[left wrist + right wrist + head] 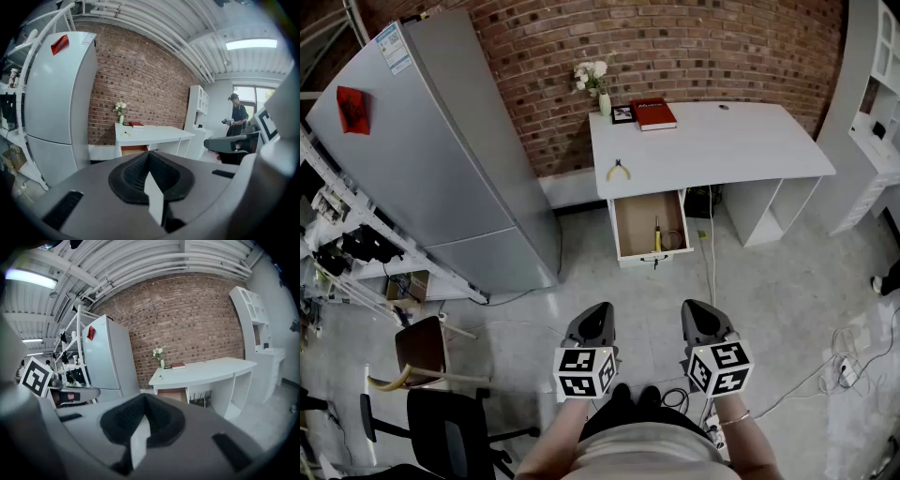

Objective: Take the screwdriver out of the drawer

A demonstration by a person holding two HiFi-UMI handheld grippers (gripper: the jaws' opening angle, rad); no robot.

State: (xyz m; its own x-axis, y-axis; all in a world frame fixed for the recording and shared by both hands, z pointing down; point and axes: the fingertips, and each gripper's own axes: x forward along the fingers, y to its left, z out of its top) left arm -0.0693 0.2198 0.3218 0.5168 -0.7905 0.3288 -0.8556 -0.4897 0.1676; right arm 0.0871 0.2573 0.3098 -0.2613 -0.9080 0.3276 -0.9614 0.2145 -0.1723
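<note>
- Well ahead of both claws, the screwdriver lay in the open drawer under the white tabletop. Its long axis ran front to back, roughly toward the person.
- Just beside it in the drawer sat a thin loop, too small to name.
- The right claw looked slightly nearer than the left claw. Both were closed, pads together, holding nothing.

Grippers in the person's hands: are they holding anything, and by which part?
Nothing. The left gripper and the right gripper are both shut and empty; the screwdriver lies in the open drawer, far ahead of them.
</note>
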